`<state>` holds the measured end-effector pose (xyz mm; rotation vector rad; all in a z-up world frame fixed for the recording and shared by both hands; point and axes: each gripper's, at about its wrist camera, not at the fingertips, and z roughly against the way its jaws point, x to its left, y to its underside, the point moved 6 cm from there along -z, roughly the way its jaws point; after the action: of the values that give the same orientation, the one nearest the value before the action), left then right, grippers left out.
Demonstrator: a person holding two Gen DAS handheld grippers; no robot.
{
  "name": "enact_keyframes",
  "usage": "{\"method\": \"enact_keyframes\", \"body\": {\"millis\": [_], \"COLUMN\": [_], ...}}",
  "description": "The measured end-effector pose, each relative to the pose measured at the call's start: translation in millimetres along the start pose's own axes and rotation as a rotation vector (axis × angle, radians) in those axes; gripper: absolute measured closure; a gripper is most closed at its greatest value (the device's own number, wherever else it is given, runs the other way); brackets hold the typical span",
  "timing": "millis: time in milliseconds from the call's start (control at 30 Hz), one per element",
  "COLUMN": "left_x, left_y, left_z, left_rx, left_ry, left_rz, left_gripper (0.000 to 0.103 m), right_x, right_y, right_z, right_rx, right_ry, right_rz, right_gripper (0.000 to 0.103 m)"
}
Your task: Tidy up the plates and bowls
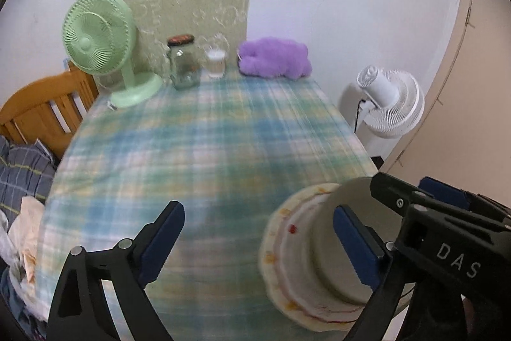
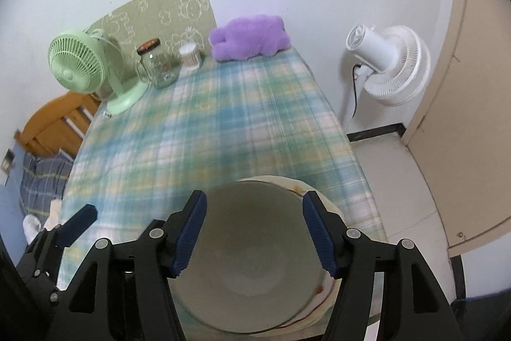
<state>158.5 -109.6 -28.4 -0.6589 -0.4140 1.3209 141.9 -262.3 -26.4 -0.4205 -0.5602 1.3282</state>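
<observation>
A grey bowl [image 2: 249, 261] sits on a stack of cream plates [image 2: 322, 286] with red and orange marks, near the front right edge of the plaid-covered table [image 2: 198, 130]. My right gripper [image 2: 255, 213] hangs just above the bowl, jaws open, and neither pad touches the rim. In the left wrist view the bowl [image 1: 348, 213] and plates [image 1: 287, 245] lie at lower right. My left gripper [image 1: 258, 222] stands wide open with nothing held; its right finger is in front of the bowl. One of the right gripper's blue pads [image 1: 444, 194] shows behind the bowl.
At the table's far end stand a green desk fan [image 1: 95, 34], a glass jar [image 1: 183, 63], a clear tub [image 1: 216, 63] and a purple plush [image 1: 274, 56]. A white floor fan [image 2: 389, 59] and a door [image 2: 472, 85] are to the right; a wooden bed frame [image 1: 41, 111] lies left.
</observation>
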Motion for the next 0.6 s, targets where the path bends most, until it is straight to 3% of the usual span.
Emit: {"method": "enact_keyframes", "body": {"millis": [267, 433, 600], "left_x": [74, 116, 141], "left_y": [8, 22, 49], "left_z": [20, 38, 51], "left_rx": [-0.05, -0.114, -0.147], "left_ry": [-0.015, -0.129, -0.178], "left_rz": [0.007, -0.019, -0.001], "left_gripper": [0.004, 0.003, 0.002], "right_x": [63, 93, 115], "right_y": [20, 36, 56], "right_z": [20, 27, 25], "right_rx": [-0.13, -0.18, -0.226], "right_ry": [0.034, 0.035, 0.025], "right_rz": [0.008, 0.035, 0.095], "right_gripper": [0.024, 0.021, 0.021]}}
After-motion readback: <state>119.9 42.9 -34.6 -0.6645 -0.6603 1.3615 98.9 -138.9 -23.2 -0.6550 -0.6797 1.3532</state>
